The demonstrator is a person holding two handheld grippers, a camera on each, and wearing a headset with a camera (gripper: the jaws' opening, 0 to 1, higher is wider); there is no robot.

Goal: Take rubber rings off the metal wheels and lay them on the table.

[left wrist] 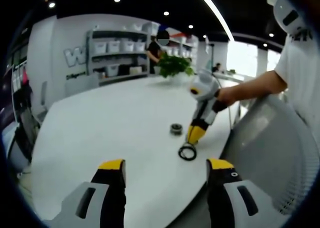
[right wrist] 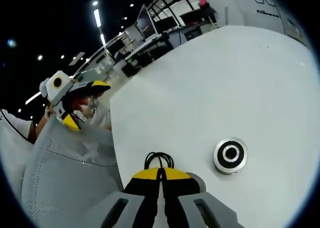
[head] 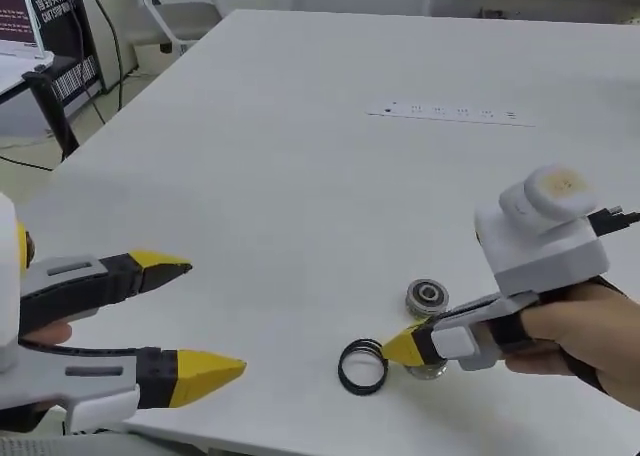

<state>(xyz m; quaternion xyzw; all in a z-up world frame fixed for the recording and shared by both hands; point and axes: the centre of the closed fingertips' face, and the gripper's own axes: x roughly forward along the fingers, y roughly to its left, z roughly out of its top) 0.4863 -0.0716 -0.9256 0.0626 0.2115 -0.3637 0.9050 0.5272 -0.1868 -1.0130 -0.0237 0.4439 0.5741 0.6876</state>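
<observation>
In the head view, the right hand-held gripper (head: 405,347) is clenched. Its yellow tips are down on the worktop (head: 300,176) at the rim of the black rubber rings (head: 362,366), which lie as loose loops close to the near edge. It cannot be told whether a strand is nipped between the tips. A metal wheel (head: 428,296) lies flat just behind the tips. A second wheel (head: 432,369) sits partly hidden beneath the gripper. The likeliest mishap is a loop springing or being swept over the near edge, because little worktop lies in front of it. A nudge from the gripper body could also shove the hidden wheel along. The left hand-held gripper (head: 190,316) hangs released, well apart from the rings, and steadies nothing. A pale strip (head: 450,112) lies far back, out of the way.

In the left gripper view, the jaws stand wide apart over bare worktop, with the rings, the free wheel and the other gripper ahead. A mesh chair back (left wrist: 270,148) rises right beside that edge, and a ring that fell there would probably be awkward to recover. Shelves (left wrist: 112,53) and a plant (left wrist: 172,65) stand far off.

In the right gripper view, the jaws are pressed together and black loops poke out just past the tips. The second wheel crowds the right jaw, so it could be dragged along if the rings are moved. The free wheel lies apart from it.
</observation>
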